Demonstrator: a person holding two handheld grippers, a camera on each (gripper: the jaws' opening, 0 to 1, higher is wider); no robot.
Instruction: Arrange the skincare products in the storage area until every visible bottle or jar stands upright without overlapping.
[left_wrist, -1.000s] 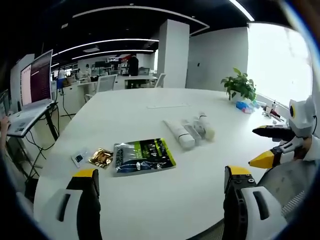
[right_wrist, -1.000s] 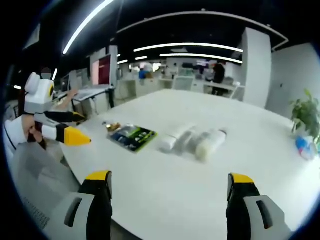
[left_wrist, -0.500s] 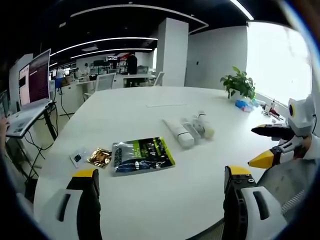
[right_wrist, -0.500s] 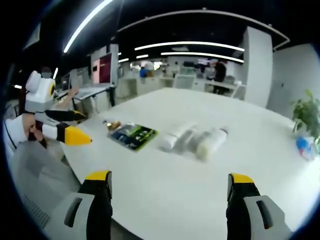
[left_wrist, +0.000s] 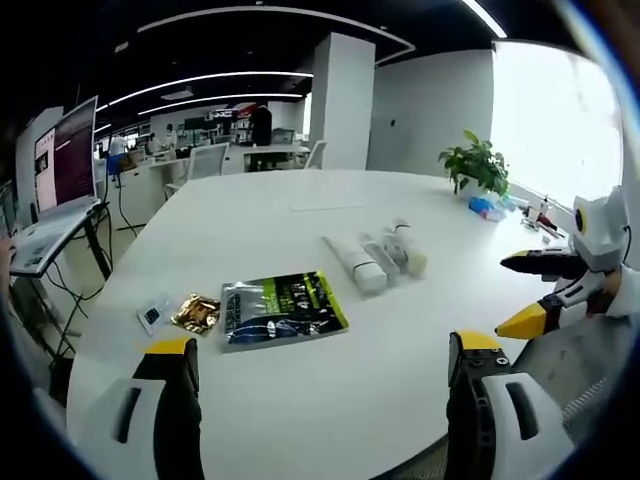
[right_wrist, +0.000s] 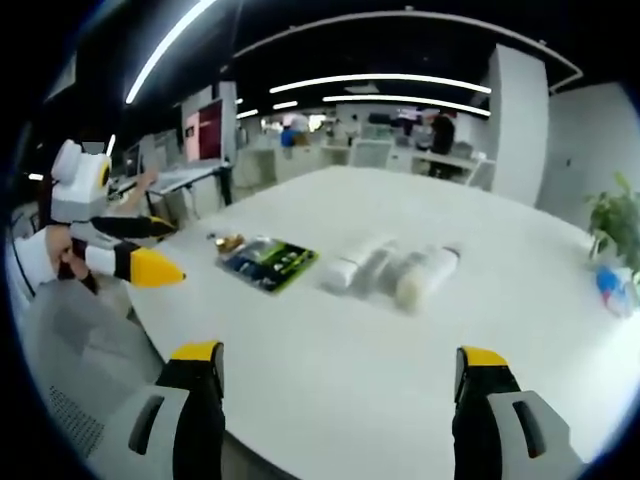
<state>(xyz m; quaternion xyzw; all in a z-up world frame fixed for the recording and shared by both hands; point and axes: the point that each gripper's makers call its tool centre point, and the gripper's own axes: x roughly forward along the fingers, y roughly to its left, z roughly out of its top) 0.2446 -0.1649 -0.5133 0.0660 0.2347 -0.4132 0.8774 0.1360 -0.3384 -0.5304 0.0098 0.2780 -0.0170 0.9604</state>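
Skincare bottles (left_wrist: 378, 259), 3 or so, are logged lying side by side mid-counter (left_wrist: 300, 400), long axes running away from grippers, well ahead of both, right gripper (right_wrist: 340, 385) judged nearer; left gripper (left_wrist: 318, 385) & right are held wide, empty.

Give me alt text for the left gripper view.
Three pale skincare bottles lie on their sides together on a white table, beyond a green pouch and gold sachet. The left gripper is open in front; the right gripper enters from the right.
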